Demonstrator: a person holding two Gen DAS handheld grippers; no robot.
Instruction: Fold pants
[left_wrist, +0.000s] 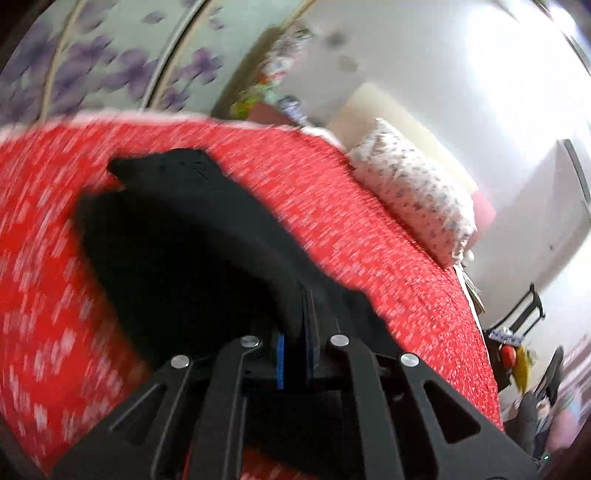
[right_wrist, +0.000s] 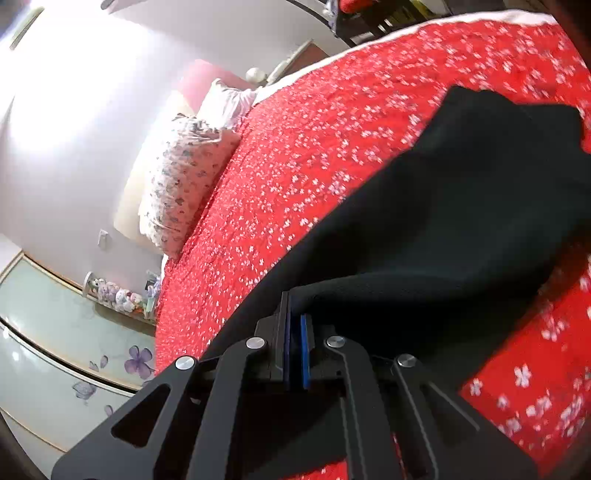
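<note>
Now I have both claws clenched on the black pants (right_wrist: 461, 206), left claw (left_wrist: 295, 332) and right claw (right_wrist: 295, 325), with the cloth running forward from each claw over the red bed (right_wrist: 295, 166), neither hand nearer.

So: one black pants (right_wrist: 461, 206) ahead of each claw, one red bed (right_wrist: 295, 155), two pillows (right_wrist: 184, 177).

black pants (right_wrist: 461, 206) lie on a red bedspread (right_wrist: 295, 155) strewn with small white flowers. at ten o'clock, a white pillow (right_wrist: 184, 177) bears grey-purple sprigs. the wardrobe doors (right_wrist: 55, 332) are pale green with purple blossoms. each black tool has blue pads (right_wrist: 304, 350).
</note>
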